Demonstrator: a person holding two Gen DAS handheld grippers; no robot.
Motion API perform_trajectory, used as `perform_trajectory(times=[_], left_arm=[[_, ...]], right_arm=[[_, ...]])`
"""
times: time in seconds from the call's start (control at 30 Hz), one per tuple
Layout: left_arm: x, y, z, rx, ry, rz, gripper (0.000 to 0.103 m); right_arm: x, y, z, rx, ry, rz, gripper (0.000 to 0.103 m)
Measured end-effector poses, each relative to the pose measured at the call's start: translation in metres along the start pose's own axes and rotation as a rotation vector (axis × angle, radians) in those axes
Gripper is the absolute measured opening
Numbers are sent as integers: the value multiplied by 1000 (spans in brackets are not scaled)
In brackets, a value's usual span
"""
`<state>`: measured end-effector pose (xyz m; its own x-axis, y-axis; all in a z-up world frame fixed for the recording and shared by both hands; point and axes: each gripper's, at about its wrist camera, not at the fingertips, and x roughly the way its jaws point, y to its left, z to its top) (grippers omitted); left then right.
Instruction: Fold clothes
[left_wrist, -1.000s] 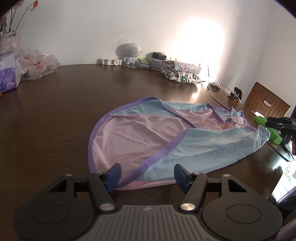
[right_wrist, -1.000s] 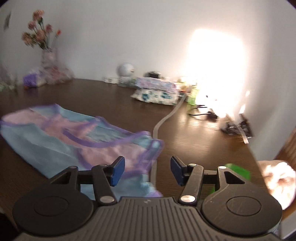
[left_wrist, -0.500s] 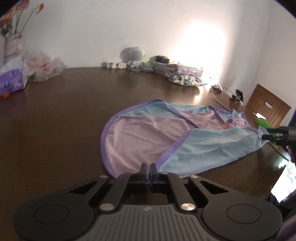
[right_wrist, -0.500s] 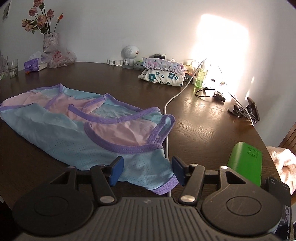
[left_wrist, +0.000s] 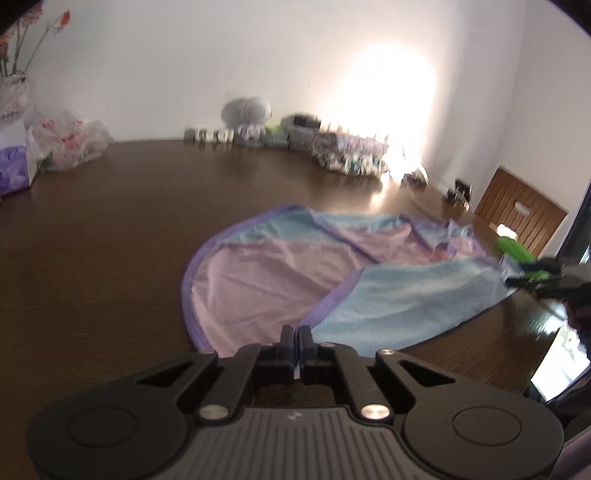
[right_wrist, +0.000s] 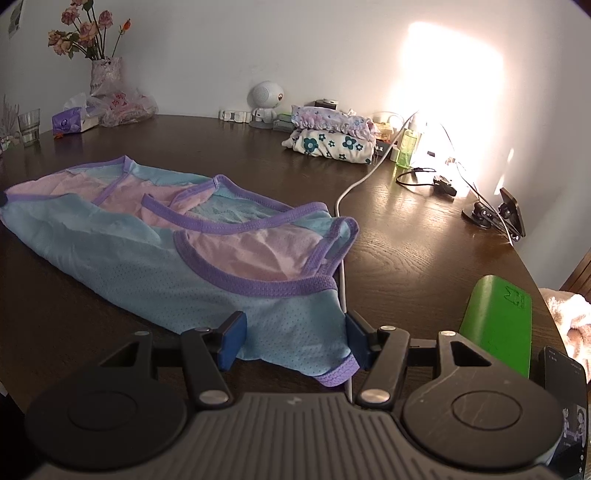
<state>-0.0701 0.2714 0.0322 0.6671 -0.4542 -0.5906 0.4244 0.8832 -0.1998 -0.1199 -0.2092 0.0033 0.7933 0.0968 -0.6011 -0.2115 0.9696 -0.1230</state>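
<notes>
Your left tongs (left_wrist: 298, 345) are pinched together on the near hem of the pink-and-blue mesh tank top (left_wrist: 332, 280), which lies spread flat on the dark wooden tabletop (left_wrist: 110, 229). Your right tongs (right_wrist: 293, 341) are spread wide, straddling the top's blue shoulder corner, just beside a green case (right_wrist: 496, 325) and a white cable (right_wrist: 354, 184).

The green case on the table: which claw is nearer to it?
Right. The right claw is open just beside the green case; the left claw grips the garment's far hem.
</notes>
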Motion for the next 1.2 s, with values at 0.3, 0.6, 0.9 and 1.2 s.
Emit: perform_trajectory(times=[0.3,0.6,0.9,1.2], left_arm=[[-4,6,-17,-41,51,50,3],[4,4,43,102,1,111,57],[127,-18,165,382,137,1,59],[210,-14,160,302,304,-109,30]], right_arm=[[4,-2,2,-2,16,0,61],[-8,-17,57,6,-34,128,63],[113,38,186,-160,195,321,62],[190,54,187,-153,363,360,40]])
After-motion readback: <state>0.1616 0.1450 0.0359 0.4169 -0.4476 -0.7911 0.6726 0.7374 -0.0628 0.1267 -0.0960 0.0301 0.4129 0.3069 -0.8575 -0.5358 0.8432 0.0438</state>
